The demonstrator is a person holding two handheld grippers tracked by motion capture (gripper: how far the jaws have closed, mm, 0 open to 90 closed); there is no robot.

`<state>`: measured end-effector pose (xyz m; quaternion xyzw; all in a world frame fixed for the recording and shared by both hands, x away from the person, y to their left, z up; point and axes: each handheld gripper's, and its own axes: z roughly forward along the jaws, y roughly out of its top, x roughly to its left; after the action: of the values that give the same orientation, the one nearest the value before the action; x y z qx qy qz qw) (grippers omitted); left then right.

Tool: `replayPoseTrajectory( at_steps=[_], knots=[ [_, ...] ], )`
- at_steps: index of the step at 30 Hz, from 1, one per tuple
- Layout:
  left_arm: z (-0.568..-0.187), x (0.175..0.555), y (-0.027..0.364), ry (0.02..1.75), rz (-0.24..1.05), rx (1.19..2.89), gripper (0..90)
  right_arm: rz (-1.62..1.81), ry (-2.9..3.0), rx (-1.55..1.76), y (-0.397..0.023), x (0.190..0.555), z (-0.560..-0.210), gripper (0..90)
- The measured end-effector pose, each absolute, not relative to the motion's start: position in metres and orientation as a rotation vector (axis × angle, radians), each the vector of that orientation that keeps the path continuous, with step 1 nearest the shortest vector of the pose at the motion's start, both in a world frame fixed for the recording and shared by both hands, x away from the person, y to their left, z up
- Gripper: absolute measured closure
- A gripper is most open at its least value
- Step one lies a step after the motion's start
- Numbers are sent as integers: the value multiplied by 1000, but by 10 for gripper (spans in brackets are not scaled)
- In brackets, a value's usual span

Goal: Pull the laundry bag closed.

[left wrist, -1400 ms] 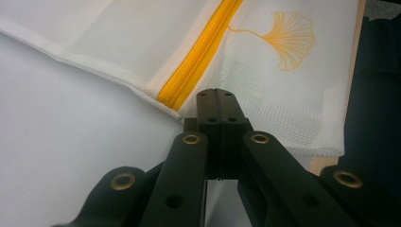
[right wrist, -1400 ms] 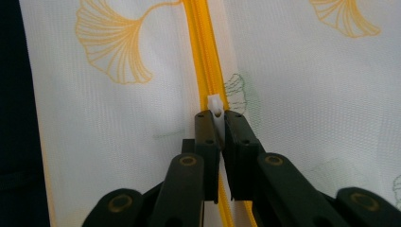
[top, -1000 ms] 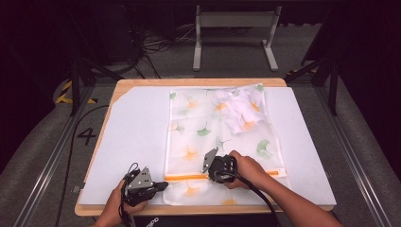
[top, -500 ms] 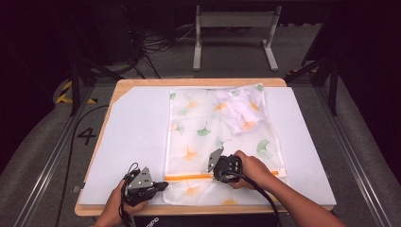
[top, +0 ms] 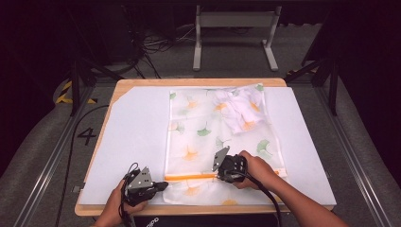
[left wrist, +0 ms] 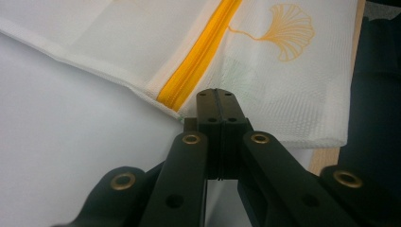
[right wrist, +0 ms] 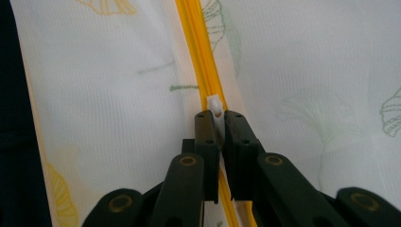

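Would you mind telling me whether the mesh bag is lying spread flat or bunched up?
Spread flat: the mesh bag lies smooth on the table, bulging slightly at its far corner.

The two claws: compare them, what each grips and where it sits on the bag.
The left claw is shut on the mesh bag at its near left corner, beside the end of the orange zipper; the right claw is shut on the white zipper pull, partway along the zipper. The left pinches fabric at the edge; the right sits over the bag's middle. Both are black and closed.
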<state>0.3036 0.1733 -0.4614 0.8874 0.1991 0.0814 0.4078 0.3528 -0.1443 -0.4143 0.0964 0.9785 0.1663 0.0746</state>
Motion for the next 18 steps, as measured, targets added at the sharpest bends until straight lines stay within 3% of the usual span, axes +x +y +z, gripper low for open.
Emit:
replayPoseTrajectory(
  at_steps=[18],
  knots=[
    [-461, 304, 173, 503, 205, 2237, 900, 506, 2927, 322, -155, 351, -414, 846]
  ],
)
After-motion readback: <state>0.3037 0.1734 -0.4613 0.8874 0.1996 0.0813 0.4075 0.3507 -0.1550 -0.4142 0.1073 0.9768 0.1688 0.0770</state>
